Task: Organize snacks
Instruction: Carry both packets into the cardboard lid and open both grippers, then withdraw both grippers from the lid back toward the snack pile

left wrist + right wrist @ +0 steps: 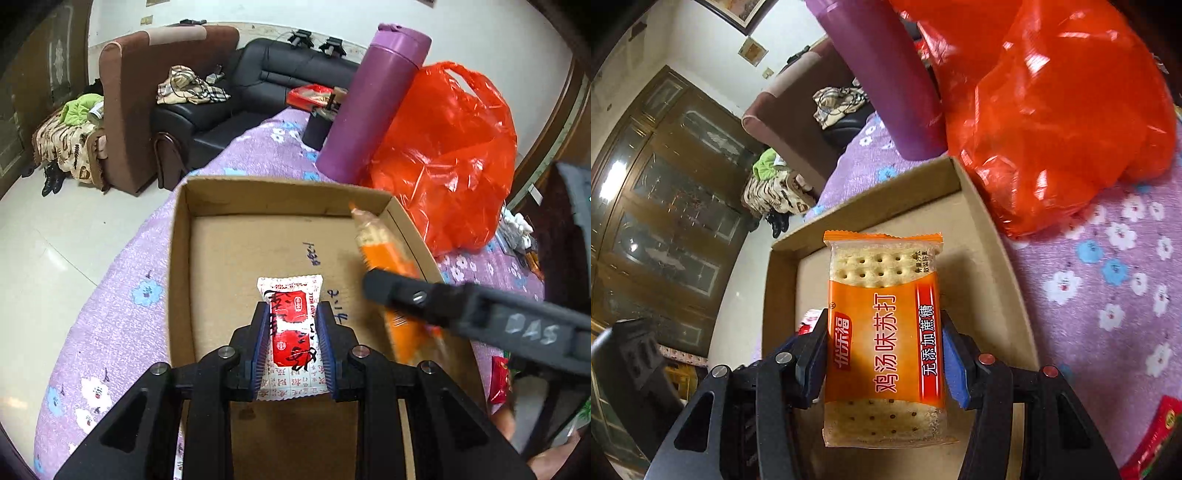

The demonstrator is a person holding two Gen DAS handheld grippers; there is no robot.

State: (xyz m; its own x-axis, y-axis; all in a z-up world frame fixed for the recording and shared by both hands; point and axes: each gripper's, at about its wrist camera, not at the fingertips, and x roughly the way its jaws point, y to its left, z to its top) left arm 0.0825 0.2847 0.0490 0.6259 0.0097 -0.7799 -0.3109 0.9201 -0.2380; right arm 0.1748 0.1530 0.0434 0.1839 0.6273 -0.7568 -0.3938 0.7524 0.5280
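Left wrist view: the left claw (pixel 294 334) pinches a red-and-white snack packet (pixel 291 325) above the cardboard box (pixel 181 266); the right claw (pixel 884 352) clamps an orange soda-cracker pack (pixel 884 332) over it too — crowding could knock either loose.

orange cracker packet (pixel 884 339), purple (floral) tablecloth (pixel 1108 280)

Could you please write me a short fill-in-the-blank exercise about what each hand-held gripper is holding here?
1. The left hand-held gripper holds a red-and-____ snack packet.
2. The right hand-held gripper grips an ____ cracker packet.
3. Both packets are above the open ____ box.
4. Behind the box stands a ____ bottle.

Missing words: white; orange; cardboard; purple
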